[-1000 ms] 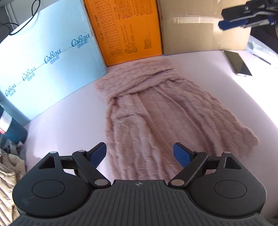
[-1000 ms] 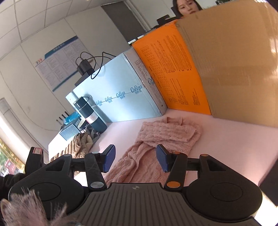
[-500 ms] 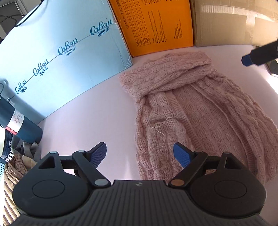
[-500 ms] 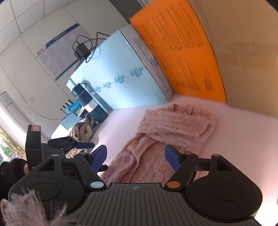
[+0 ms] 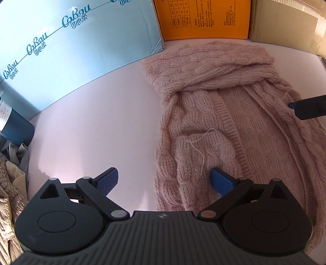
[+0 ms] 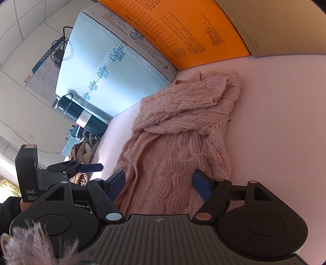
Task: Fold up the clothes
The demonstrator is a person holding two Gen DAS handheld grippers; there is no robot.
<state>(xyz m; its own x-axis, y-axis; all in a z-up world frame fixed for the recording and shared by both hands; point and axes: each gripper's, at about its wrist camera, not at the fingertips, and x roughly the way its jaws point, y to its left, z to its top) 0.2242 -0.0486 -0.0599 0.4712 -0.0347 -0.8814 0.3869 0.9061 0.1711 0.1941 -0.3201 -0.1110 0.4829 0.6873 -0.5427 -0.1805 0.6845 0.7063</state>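
A pink cable-knit cardigan [image 5: 234,114] lies on the pale pink table [image 5: 97,114], its sleeves folded across the body; it also shows in the right wrist view [image 6: 183,130]. My left gripper [image 5: 164,180] is open and empty, low over the cardigan's left edge, where a loose white thread lies on a sleeve cuff [image 5: 201,142]. My right gripper [image 6: 159,184] is open and empty, low over the cardigan's right side. One of its fingers [image 5: 305,107] shows at the right in the left wrist view.
A light blue box [image 5: 67,51], an orange box [image 5: 203,18] and a brown cardboard box [image 5: 289,22] stand along the table's far edge. A dark flask [image 6: 81,116] and a heap of beige clothes [image 5: 10,183] sit at the left.
Both grippers have moved forward and down toward the cardigan, which now fills more of each view. The right gripper has tilted down from the room to the table and opened wider.
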